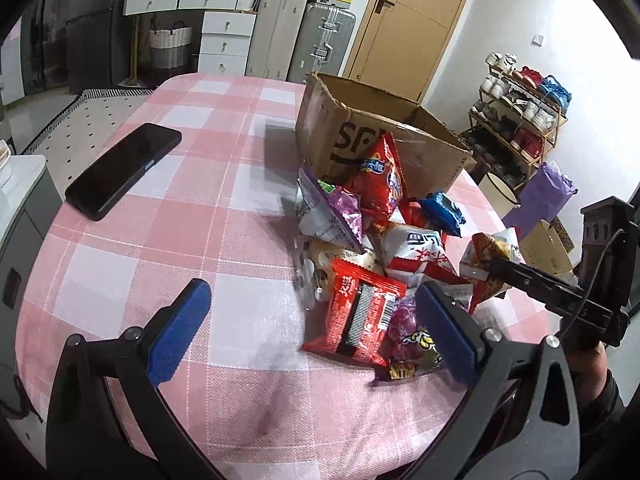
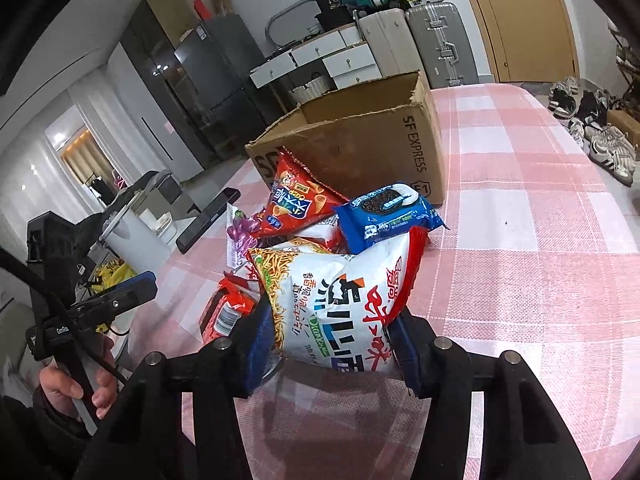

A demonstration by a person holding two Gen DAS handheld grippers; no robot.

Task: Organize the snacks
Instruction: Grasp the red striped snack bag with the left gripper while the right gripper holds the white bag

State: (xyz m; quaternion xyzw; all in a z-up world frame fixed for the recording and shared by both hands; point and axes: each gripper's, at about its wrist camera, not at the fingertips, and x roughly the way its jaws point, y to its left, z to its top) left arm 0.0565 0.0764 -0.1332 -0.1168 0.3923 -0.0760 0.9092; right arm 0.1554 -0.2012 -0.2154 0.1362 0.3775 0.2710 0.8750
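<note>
Pink checked tablecloth [image 1: 168, 240], black phone [image 1: 122, 170] at its left, cardboard box [image 1: 360, 128], snack packets [image 1: 360, 240] heaped before it

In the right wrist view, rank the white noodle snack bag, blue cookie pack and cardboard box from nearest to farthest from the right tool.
1. White noodle snack bag: clamped in the right tool.
2. Blue cookie pack: just beyond, slightly right.
3. Cardboard box: farthest, behind the pile.

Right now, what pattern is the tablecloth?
Pink-and-white check, on the tablecloth; the left wrist view shows it best.
</note>
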